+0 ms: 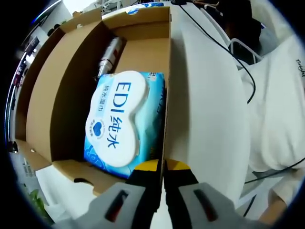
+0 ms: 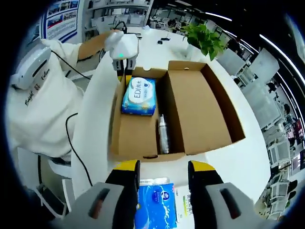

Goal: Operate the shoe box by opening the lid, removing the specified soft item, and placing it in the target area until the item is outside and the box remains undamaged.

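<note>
Right gripper [image 2: 162,183] nearest, jaws apart astride one blue tissue pack [image 2: 155,205] on the white table [image 2: 228,157]. Beyond, one open shoe box [image 2: 174,112] holding one wet-wipes pack [image 2: 139,96] and one silver bottle [image 2: 163,133]. Left gripper [image 1: 163,172], jaws pressed together, poised over the box's near wall.

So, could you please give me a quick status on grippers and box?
Left gripper shut at box wall beside wipes. Right gripper open, over a blue pack. Lid open; bottle also inside.
</note>
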`<state>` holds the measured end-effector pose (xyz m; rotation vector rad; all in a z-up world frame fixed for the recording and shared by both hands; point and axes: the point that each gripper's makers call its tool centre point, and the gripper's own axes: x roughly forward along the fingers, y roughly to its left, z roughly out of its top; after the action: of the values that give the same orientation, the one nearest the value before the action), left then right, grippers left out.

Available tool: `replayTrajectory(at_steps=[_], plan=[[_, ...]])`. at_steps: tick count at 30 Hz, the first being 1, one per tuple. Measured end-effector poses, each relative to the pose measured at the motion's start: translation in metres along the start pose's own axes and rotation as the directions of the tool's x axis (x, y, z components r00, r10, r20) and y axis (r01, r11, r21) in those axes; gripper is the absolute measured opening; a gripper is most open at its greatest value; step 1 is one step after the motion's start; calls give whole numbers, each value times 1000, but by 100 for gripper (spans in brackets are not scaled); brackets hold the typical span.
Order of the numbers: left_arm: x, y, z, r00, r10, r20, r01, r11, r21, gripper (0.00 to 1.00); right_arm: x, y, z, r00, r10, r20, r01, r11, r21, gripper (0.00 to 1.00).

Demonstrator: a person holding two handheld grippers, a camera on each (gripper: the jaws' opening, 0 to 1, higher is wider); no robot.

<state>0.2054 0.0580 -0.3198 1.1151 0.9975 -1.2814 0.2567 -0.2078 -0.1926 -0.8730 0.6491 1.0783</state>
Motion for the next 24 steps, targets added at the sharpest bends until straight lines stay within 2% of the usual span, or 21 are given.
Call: replayTrajectory(at_steps=[3, 5, 6, 7, 9, 12, 15, 17, 19, 24], plan=[[0, 0, -1, 1000, -4, -4, 4, 1000, -3, 2, 14, -3, 13, 999, -4, 35, 4, 1000, 0, 41], [-1, 1, -1, 1000, -1, -2, 1, 1000, 1, 2, 20, -7, 14, 999, -24, 27, 24, 1000, -9, 39], [-1, 2, -1, 1000, 0, -2, 0, 1000, 2, 2, 22, -11, 15, 998, -55, 16, 55, 998, -9, 36], [-1, 3, -2, 1000, 0, -1, 0, 1000, 2, 2, 24, -13, 15, 998, -65, 5, 65, 998, 3, 31], [-1, 5, -2, 1000, 0, -1, 0, 1000, 2, 2, 26, -16, 21, 996, -80, 31, 79, 996, 50, 29], [-1, 4, -2, 1000, -3, -2, 3, 1000, 0, 2, 27, -16, 27, 995, -78, 62, 75, 996, 54, 31], [0, 2, -1, 1000, -2, -1, 2, 1000, 0, 2, 34, 8, 35, 994, 42, 106, -50, 996, 68, 37], [0, -5, 1, 1000, -1, -2, 1, 1000, 0, 2, 38, 8, 36, 995, 17, 96, -22, 999, 45, 38], [1, -14, 4, 1000, 2, 0, -2, 1000, 2, 2, 44, 9, 39, 996, 20, 92, -24, 999, 38, 40], [1, -12, 3, 1000, 10, -3, -10, 1000, 0, 2, 71, 10, 57, 990, 41, 137, -47, 998, 44, 50]])
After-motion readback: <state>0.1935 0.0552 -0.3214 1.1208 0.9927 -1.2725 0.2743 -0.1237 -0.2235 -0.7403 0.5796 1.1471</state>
